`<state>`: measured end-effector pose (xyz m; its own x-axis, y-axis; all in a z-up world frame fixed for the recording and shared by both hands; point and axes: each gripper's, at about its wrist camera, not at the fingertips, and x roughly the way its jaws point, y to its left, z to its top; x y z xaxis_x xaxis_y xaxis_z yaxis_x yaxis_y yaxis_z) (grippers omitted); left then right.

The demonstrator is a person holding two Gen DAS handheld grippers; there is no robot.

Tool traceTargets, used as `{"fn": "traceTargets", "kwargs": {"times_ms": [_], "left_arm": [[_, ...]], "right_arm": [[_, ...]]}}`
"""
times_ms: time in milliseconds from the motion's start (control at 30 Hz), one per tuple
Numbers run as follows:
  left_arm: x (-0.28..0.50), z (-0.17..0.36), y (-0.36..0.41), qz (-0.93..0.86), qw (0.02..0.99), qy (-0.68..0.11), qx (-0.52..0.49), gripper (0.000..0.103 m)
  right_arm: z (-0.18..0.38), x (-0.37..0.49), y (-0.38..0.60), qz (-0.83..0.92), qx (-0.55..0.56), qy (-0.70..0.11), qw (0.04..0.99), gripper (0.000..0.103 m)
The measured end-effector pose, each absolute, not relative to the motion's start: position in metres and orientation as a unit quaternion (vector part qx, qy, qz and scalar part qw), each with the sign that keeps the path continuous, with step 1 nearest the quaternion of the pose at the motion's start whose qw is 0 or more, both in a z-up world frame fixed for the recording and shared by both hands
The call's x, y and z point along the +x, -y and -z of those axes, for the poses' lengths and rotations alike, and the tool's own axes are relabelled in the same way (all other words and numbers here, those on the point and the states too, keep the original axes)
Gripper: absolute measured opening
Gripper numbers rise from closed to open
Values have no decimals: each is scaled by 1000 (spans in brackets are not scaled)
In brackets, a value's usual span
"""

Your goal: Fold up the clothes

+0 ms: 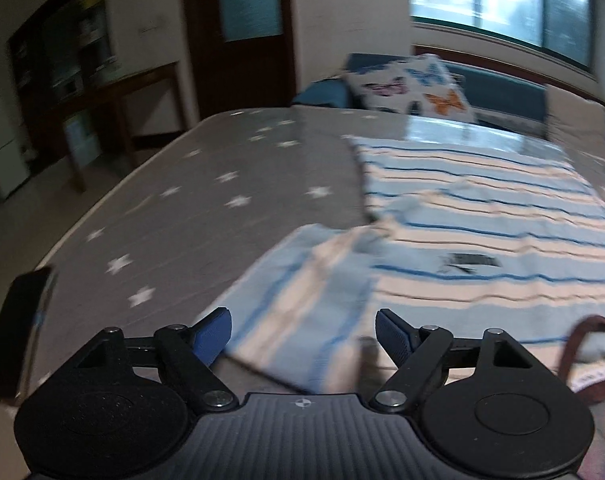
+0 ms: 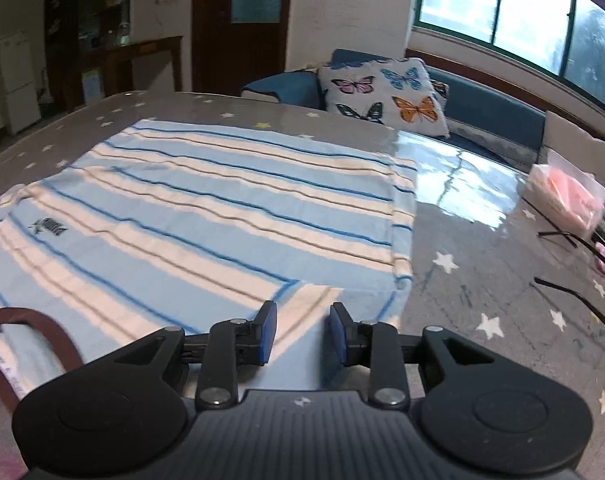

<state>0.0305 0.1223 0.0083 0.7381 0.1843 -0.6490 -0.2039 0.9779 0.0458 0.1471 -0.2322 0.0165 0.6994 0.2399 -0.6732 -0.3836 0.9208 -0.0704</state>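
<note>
A light blue and cream striped cotton T-shirt (image 2: 206, 208) is lying flat on the grey table cover with white stars (image 1: 174, 208). Its dark brown collar (image 2: 42, 320) is sitting at the near edge, close to the person. One short sleeve (image 1: 302, 292) is sticking out to the left side. On the right side the sleeve (image 2: 314, 300) looks already tucked over onto the shirt.

The left gripper (image 1: 303, 334) is hanging just over the left sleeve. Its blue pads (image 1: 212, 334) are standing wide apart and nothing is between them. The right gripper (image 2: 303, 330) is sitting low over the folded right sleeve. Its jaws are only a little apart, and I think they are not pinching the cloth.

The step now, I think, is folding the left sleeve in. To do it well, the left gripper should be coming down on the outer edge of the sleeve, not the middle. It should be pinching only the sleeve, not the table cover under it. Then it should be lifting a little and carrying the sleeve across onto the shirt, so the fold line is running straight down from the shoulder. The right gripper could be pressing the shirt down so it is not sliding. The left view is blurry, so going slowly would help.

Black glasses (image 2: 574, 276) and a pink packet (image 2: 566, 196) are lying well apart on the right.
</note>
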Motion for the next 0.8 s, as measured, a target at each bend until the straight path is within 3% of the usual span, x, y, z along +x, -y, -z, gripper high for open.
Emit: {"fn": "traceTargets", "kwargs": {"times_ms": [167,267,467,533,633,800], "left_arm": [[28,-7,-151,-130,925,-353,-56,67],[30,-4,-161,-130,921,-361,-71,56],[29,1,-165,-118,921,-364,-79,35],[29,0,-166,-117,921,-363,-83,34],[23,-3,-169,-119,921,-359,-91,35],[18,-6,-173,-124,923,-353,-91,51]], "right_arm": [[-25,131,206,-221,-111,-347,905,35],[-29,121,183,-259,-120,-343,895,43],[-28,102,119,-353,-148,-338,860,44],[-26,95,100,-377,-159,-336,848,50],[-22,84,77,-406,-177,-335,832,50],[-17,65,49,-433,-210,-327,814,50]]}}
